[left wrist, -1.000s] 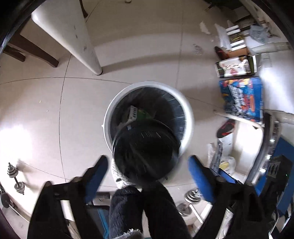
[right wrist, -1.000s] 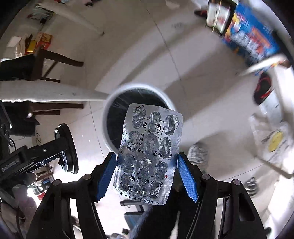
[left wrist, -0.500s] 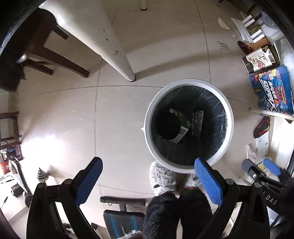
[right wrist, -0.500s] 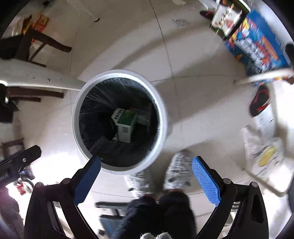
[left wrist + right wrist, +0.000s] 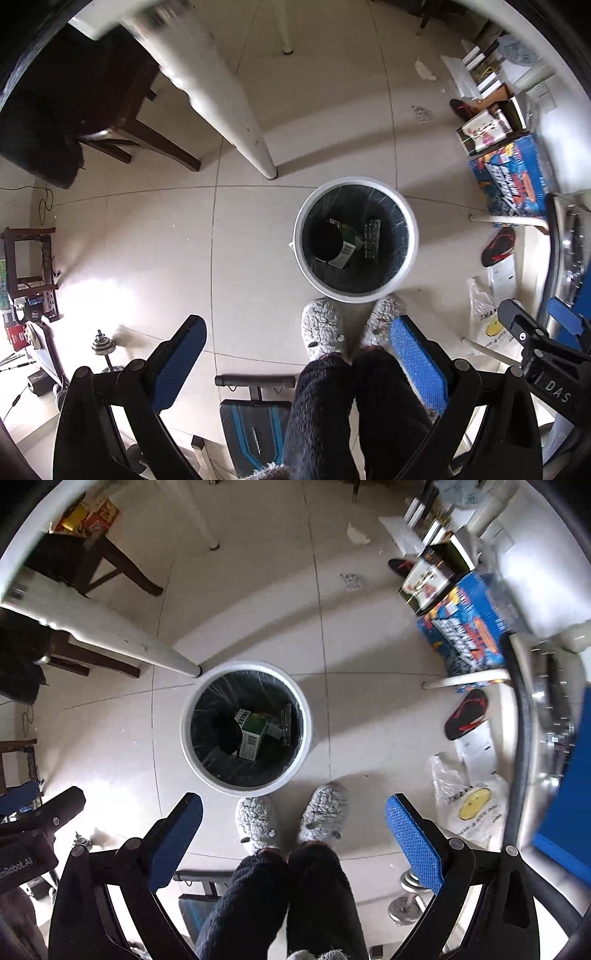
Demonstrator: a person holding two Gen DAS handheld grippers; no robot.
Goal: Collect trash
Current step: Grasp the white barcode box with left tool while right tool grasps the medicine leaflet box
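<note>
Pointing straight down at the floor, the right gripper [image 5: 293,834] is seen with its blue pads spread wide and nothing between them; its jaws have just been opening. The left gripper [image 5: 295,360] is likewise held wide apart and empty. Beyond the fingertips of both, a white trash bin [image 5: 413,236] with a dark liner is stood upright on the floor, its mouth facing up toward the cameras. Inside it, a silver blister pack [image 5: 372,242] is laid against the liner wall on the side nearer the right finger, its long axis running away from the fingers. Beside it a green-and-white carton [image 5: 253,734] is tilted, and a black round lid [image 5: 327,240] is partly laid over the carton toward the left finger.

Between the fingers, a person's dark fuzzy trousers and grey slippers [image 5: 325,812] are seen just short of the bin. Pale glossy floor tiles [image 5: 147,240] are spread all around. A white table leg [image 5: 147,650] is planted beside the bin, and a blue printed box [image 5: 469,627] and a plastic bag [image 5: 469,805] are set past the right finger.
</note>
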